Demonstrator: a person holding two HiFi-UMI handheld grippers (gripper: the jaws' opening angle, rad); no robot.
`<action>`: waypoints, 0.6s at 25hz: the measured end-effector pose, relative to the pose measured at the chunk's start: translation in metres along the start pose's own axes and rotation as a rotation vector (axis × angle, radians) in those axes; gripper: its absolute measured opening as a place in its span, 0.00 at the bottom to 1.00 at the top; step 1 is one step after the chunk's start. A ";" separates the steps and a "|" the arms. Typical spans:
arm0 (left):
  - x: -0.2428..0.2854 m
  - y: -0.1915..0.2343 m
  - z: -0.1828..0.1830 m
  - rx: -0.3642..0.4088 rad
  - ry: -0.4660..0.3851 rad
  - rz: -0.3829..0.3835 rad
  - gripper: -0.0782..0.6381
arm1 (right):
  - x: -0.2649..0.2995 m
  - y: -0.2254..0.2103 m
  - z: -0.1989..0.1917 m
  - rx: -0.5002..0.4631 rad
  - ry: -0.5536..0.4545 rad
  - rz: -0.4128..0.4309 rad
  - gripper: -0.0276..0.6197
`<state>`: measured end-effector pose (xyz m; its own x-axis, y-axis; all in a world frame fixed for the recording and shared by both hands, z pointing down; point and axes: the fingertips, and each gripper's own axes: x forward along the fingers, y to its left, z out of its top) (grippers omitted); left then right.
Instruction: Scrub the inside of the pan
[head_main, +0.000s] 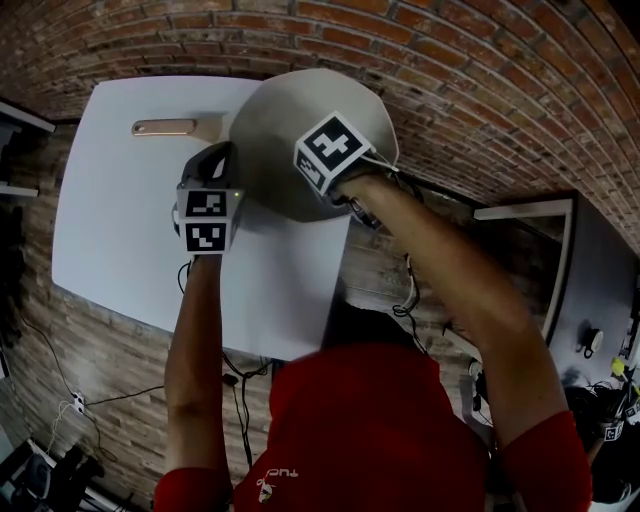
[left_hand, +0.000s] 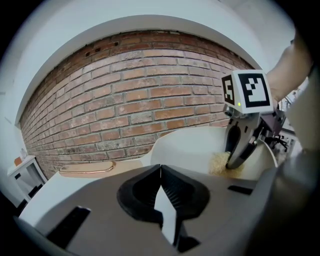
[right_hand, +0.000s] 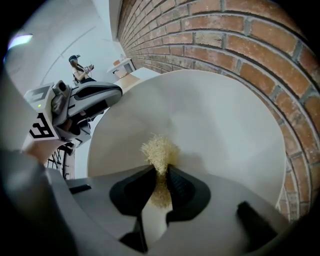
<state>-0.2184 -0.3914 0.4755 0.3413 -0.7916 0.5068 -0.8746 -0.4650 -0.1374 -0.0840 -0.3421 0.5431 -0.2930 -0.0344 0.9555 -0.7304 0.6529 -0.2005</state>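
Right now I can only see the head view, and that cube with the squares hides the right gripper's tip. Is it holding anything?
Observer: Yes. The right gripper is shut on a yellowish scrubber, which is pressed against the inside of the pan.
Operator: What about the left one?
Observer: The left gripper has its jaws closed on the pan's rim, with a thin pale edge showing between them.
Operator: Is the pan dirty inside?
Observer: Around the scrubber the inside looks plain and pale. I can't make out any marks.
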 end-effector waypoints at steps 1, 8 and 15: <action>0.000 0.000 0.000 0.000 0.000 0.000 0.13 | -0.001 -0.003 -0.001 0.003 0.001 -0.006 0.16; -0.001 -0.001 0.000 0.010 0.004 0.003 0.13 | -0.006 -0.013 -0.009 0.013 -0.002 -0.031 0.16; -0.004 -0.005 0.005 0.017 -0.008 0.006 0.13 | -0.015 -0.010 -0.006 0.007 -0.071 -0.036 0.16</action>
<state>-0.2140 -0.3877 0.4697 0.3391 -0.7974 0.4992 -0.8706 -0.4670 -0.1546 -0.0689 -0.3436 0.5323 -0.3094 -0.1113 0.9444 -0.7453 0.6451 -0.1682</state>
